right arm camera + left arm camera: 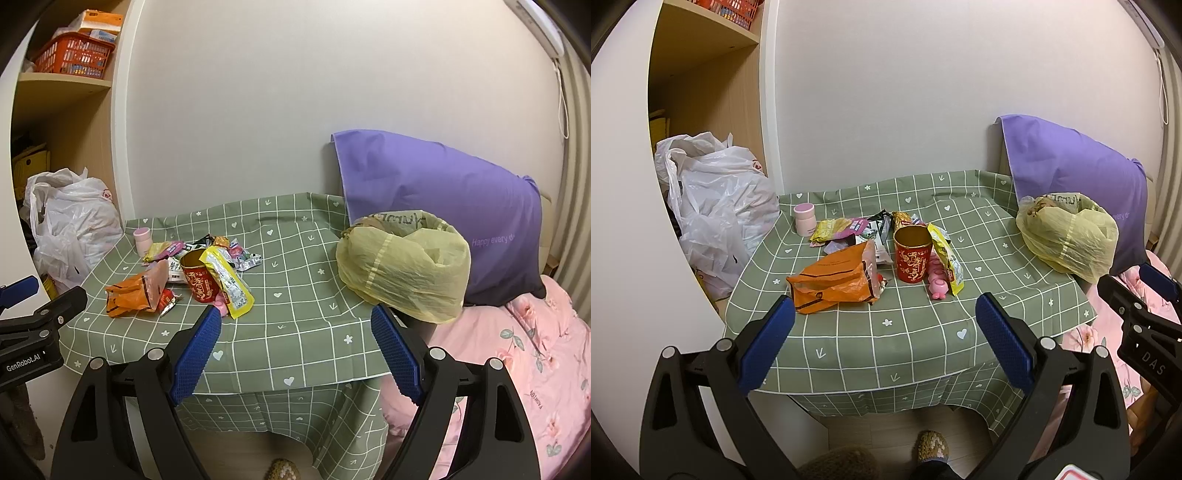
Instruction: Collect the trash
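Trash lies in a heap on the green checked tablecloth (886,332): an orange snack bag (833,282), a red paper cup (913,254), a yellow wrapper (947,260), a pink wrapper (938,282) and several small wrappers (849,229) behind them. The heap also shows in the right wrist view, with the cup (199,280) and orange bag (138,291). A yellow trash bag (1067,236) (404,266) stands open at the table's right edge. My left gripper (884,328) is open and empty in front of the heap. My right gripper (295,339) is open and empty near the front edge.
A pink jar (804,219) stands at the table's back left. White plastic bags (716,206) fill the shelf unit on the left. A purple pillow (443,206) leans on the wall above a pink floral blanket (517,369). An orange basket (74,55) sits on a shelf.
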